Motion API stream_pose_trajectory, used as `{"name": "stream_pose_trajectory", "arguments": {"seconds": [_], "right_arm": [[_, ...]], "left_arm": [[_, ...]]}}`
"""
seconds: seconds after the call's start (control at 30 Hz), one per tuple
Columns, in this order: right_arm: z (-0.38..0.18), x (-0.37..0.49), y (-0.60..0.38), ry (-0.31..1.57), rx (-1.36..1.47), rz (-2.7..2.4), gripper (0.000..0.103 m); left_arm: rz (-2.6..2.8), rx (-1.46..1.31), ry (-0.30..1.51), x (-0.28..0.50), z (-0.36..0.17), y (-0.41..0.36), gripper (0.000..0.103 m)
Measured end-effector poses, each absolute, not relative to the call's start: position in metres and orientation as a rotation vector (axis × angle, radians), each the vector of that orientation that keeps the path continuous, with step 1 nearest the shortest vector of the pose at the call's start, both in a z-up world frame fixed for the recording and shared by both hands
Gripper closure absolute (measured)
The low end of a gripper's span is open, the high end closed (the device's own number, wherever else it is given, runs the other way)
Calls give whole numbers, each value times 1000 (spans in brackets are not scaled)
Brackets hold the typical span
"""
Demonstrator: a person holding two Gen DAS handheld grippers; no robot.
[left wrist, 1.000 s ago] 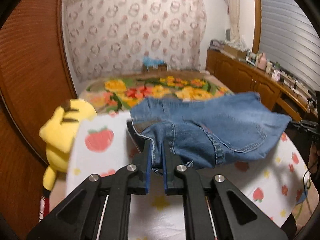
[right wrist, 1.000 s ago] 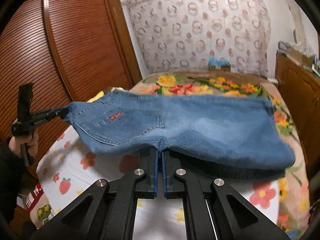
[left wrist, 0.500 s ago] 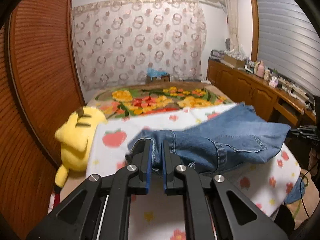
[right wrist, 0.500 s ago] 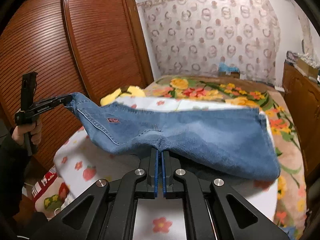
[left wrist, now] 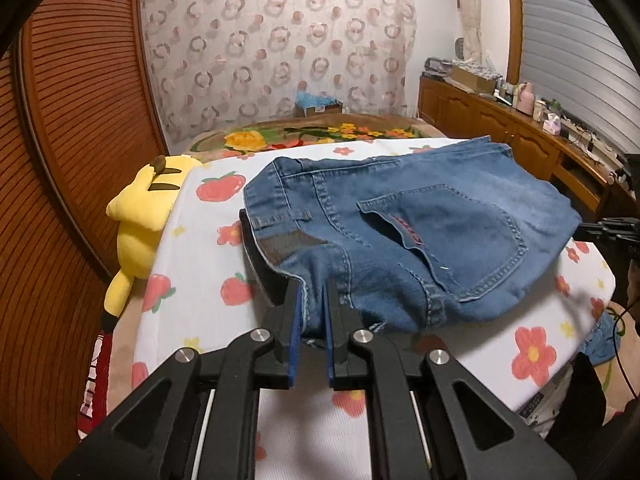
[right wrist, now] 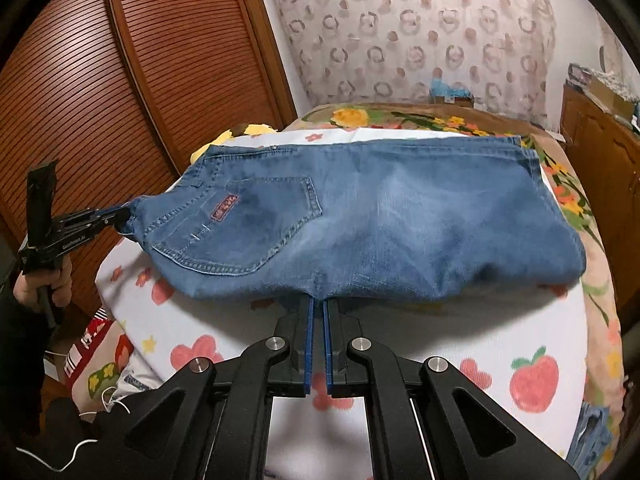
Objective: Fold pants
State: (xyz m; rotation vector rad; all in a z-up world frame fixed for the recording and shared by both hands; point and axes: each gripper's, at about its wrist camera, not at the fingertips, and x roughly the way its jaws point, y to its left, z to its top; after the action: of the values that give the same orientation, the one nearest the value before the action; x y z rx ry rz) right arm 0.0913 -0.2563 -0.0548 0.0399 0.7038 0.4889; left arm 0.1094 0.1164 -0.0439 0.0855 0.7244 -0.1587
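Both grippers are laying the folded jeans (right wrist: 400, 216) down on the bed's fruit-print sheet (right wrist: 440, 344), the left gripper (left wrist: 311, 312) clamped on the waistband corner and the right gripper (right wrist: 318, 312) pinched on the near edge. Next they should release and smooth it. The red pocket tab (right wrist: 225, 207) is too blurred to read; "GoolRobot.AI", perhaps, shows on the left gripper's side.

Left wrist view close behind left gripper (left wrist: 311, 292), right wrist likewise, both sharing jeans (left wrist: 420, 236), bed (left wrist: 208, 240)

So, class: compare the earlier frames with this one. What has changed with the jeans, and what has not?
The jeans have come down from hanging in the air to spread across the fruit-print sheet. Both the left gripper and right gripper stay clamped on the denim; nothing was released.
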Motion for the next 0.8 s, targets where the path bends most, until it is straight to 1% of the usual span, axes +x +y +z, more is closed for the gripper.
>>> {"name": "stream_pose_trajectory", "arguments": {"seconds": [0.07,0.13,0.17,0.23,0.27,0.3,0.33,0.4,0.43,0.5,0.57,0.7,0.77,0.8], "right_arm": [[-53,92,-258,708,55,488,100],[-50,90,-262,705,58,481,100],[-49,87,-262,700,55,476,99],[-47,82,-264,691,54,465,98],[-46,80,-267,684,54,458,98],[-45,78,-269,677,54,451,98],[-45,75,-272,670,57,441,98],[-43,73,-278,657,66,421,97],[-41,74,-282,648,68,407,97],[-41,76,-288,634,73,376,94],[-41,79,-295,625,73,337,88],[-51,90,-306,626,64,252,81],[-57,101,-315,637,71,213,74],[-59,105,-318,640,78,195,73]], "left_arm": [[-160,86,723,105,-42,117,93],[-155,99,715,101,-38,115,87],[-152,108,709,100,-35,113,83],[-164,110,697,100,-31,110,72],[-178,104,690,100,-28,106,59],[-186,103,687,100,-25,104,48],[-198,107,682,101,-22,99,45],[-214,114,670,103,-20,91,29],[-220,111,662,105,-20,86,26],[-229,95,655,110,-20,79,25],[-243,70,651,117,-23,71,25],[-286,50,680,139,-38,50,25],[-292,51,699,149,-46,41,25],[-295,52,705,153,-49,37,25]]}}
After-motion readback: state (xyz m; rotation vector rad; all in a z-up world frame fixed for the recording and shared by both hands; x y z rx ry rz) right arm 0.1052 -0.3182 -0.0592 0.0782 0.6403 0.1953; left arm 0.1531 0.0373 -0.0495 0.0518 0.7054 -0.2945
